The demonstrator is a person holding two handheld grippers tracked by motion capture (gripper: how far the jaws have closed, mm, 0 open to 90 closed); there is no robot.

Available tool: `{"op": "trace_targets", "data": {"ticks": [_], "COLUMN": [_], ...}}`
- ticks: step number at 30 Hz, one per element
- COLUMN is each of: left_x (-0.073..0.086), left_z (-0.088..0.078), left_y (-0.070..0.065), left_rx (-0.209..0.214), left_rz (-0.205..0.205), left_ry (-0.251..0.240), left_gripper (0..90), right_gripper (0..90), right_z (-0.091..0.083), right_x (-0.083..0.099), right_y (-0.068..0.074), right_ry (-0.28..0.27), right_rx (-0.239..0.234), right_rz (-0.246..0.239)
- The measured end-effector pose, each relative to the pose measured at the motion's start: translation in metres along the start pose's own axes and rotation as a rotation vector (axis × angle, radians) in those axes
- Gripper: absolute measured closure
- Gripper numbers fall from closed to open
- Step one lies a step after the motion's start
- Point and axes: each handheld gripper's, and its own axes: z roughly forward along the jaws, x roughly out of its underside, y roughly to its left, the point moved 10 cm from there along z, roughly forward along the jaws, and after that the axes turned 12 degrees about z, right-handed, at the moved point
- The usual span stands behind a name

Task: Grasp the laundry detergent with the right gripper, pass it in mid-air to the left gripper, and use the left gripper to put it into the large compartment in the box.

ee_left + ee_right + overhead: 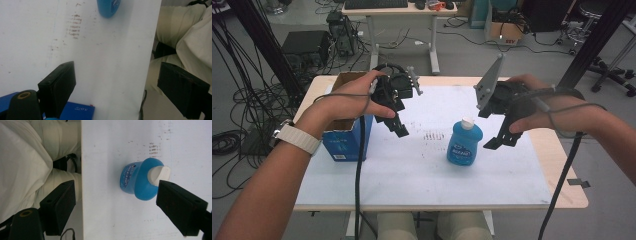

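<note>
A blue bottle (464, 143) with a white cap stands upright on the white table mat (412, 165), just right of the middle. My right gripper (502, 140) hangs open a little to the right of the bottle and above the mat, nothing between its jaws. In the right gripper view the blue bottle (140, 180) sits just beyond the far jaw. My left gripper (398, 127) is open too, held above the mat left of the bottle and beside a blue cardboard box (346, 136). The left gripper view shows the bottle's base (108, 8) far ahead.
The open-topped blue box (77, 112) stands at the mat's left edge. A patch of brown marks (432, 135) stains the mat left of the bottle. The person's knees (432, 227) sit under the near table edge. Cables trail from both grippers.
</note>
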Motion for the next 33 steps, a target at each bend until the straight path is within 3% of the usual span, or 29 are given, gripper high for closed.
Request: {"op": "trace_targets", "data": {"ticks": [7,15,28,33], "left_x": [-0.002,-0.003,-0.002,-0.001], "left_z": [0.000,0.001,0.001,0.002], "left_y": [-0.001,-0.002,-0.004,-0.004], "left_rx": [-0.008,-0.016,-0.022,-0.019], "left_rz": [0.007,0.008,0.012,0.007], "left_ry": [-0.002,0.004,0.002,0.007], "left_gripper": [9.0,8.8,9.7,10.0], "right_gripper": [14.3,8.0,7.2,7.5], "right_z": [-0.002,-0.002,0.002,0.003], "right_x": [0.000,-0.002,-0.004,-0.007], "right_y": [-0.001,-0.006,-0.012,-0.020], "right_ry": [-0.011,-0.032,-0.043,-0.043], "right_rx": [0.008,0.024,0.046,0.068], "right_rz": [0.010,0.041,0.034,0.073]}}
